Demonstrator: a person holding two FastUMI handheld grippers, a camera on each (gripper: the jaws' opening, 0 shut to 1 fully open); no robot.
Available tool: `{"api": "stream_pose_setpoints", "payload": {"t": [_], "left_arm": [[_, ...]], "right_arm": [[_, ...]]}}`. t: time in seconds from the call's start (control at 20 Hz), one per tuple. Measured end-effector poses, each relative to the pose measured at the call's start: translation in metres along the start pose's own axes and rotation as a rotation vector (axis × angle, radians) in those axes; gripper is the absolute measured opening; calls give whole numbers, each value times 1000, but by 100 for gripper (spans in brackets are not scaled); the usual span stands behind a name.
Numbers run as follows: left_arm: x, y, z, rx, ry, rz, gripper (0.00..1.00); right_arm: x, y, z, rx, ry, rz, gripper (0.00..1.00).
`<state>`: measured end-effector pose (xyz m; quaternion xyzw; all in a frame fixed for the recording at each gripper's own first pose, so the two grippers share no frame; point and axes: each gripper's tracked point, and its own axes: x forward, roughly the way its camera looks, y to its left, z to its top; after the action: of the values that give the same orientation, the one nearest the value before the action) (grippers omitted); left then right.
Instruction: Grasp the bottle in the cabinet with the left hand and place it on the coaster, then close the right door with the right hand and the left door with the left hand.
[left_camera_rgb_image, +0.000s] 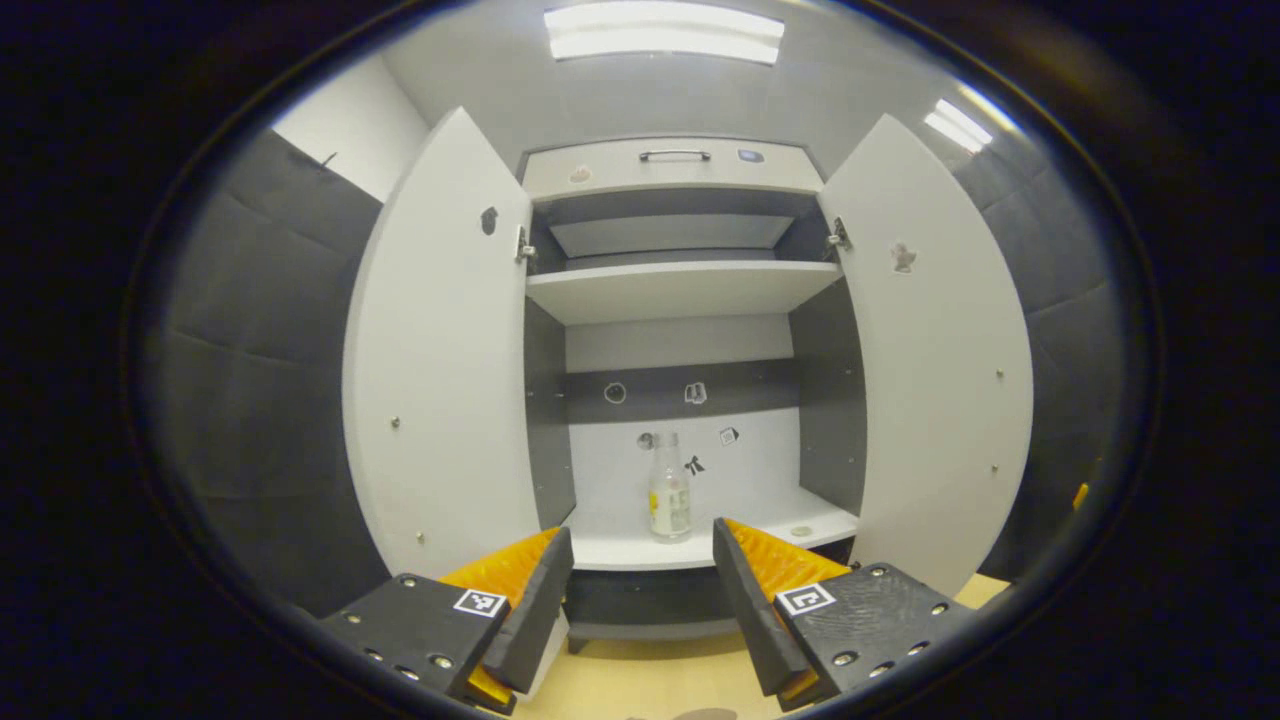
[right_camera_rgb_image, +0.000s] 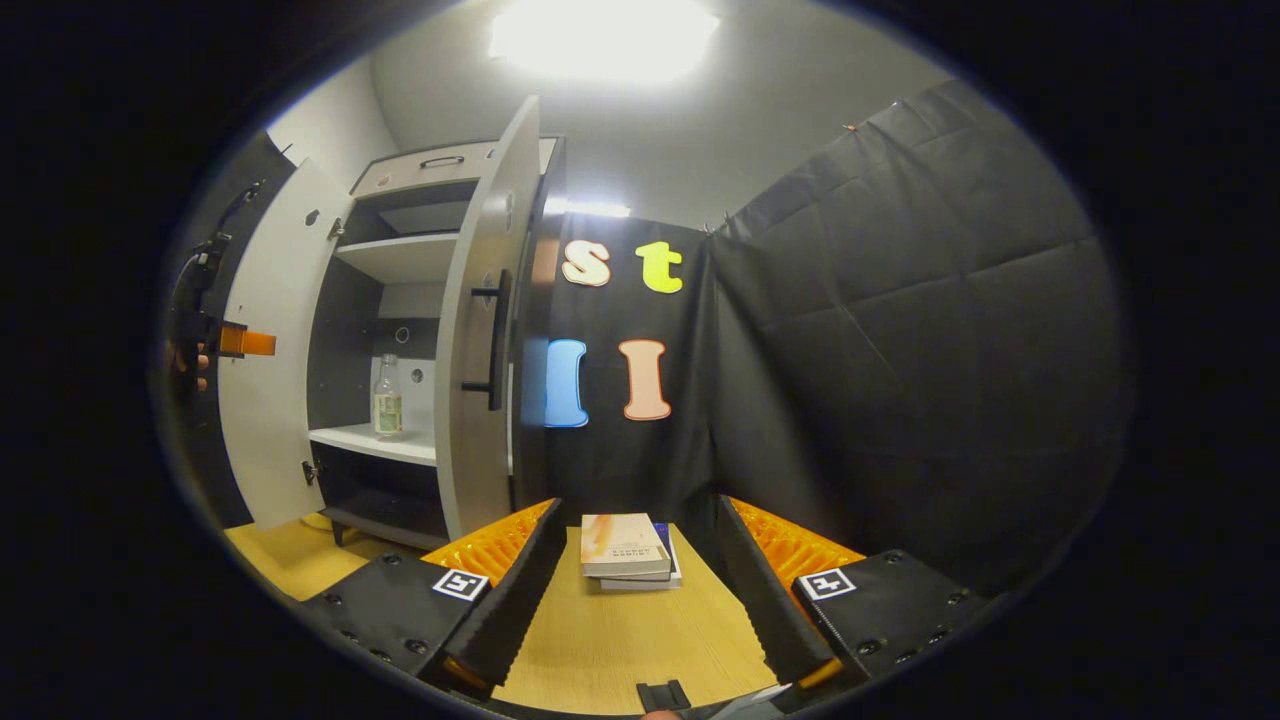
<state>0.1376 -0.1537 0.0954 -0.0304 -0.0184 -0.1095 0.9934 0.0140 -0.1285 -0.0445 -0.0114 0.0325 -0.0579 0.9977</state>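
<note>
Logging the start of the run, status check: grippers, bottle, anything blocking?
Left gripper open, aimed at the cabinet. Right gripper open over the table. Bottle upright on the lower shelf, untouched. Both doors wide open, path clear.

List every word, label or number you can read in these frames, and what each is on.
No text reads clearly.
bottle label: print too small to read.
top book cover: a line of dark print, too blurred to read.
stickers behind the bottle: small pictures, no legible words.
</note>
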Motion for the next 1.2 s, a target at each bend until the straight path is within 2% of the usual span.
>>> {"api": "stream_pose_setpoints", "payload": {"t": [0.15,0.45,0.5,0.55,0.6,0.65,0.95,1.2], "left_arm": [[33,-4,-4,-23,9,-26,82],[100,-3,0,-53,-2,-60,82],[113,-3,1,-57,0,-65,82],[125,-3,1,-57,2,-71,82],[136,-3,0,-53,4,-74,82],[146,-5,-1,-48,8,-77,82],[207,-16,-7,-37,14,-118,82],[257,-17,-19,-30,30,-121,82]], "right_arm": [[10,-1,1,-3,5,-30,97],[24,2,-6,-20,23,-83,96],[27,2,-7,-24,25,-93,94],[29,2,-8,-28,26,-104,96],[31,1,-9,-31,27,-114,94],[34,0,-9,-32,29,-126,97],[49,2,-16,-11,52,-172,99],[60,3,-18,-29,62,-221,97]]}}
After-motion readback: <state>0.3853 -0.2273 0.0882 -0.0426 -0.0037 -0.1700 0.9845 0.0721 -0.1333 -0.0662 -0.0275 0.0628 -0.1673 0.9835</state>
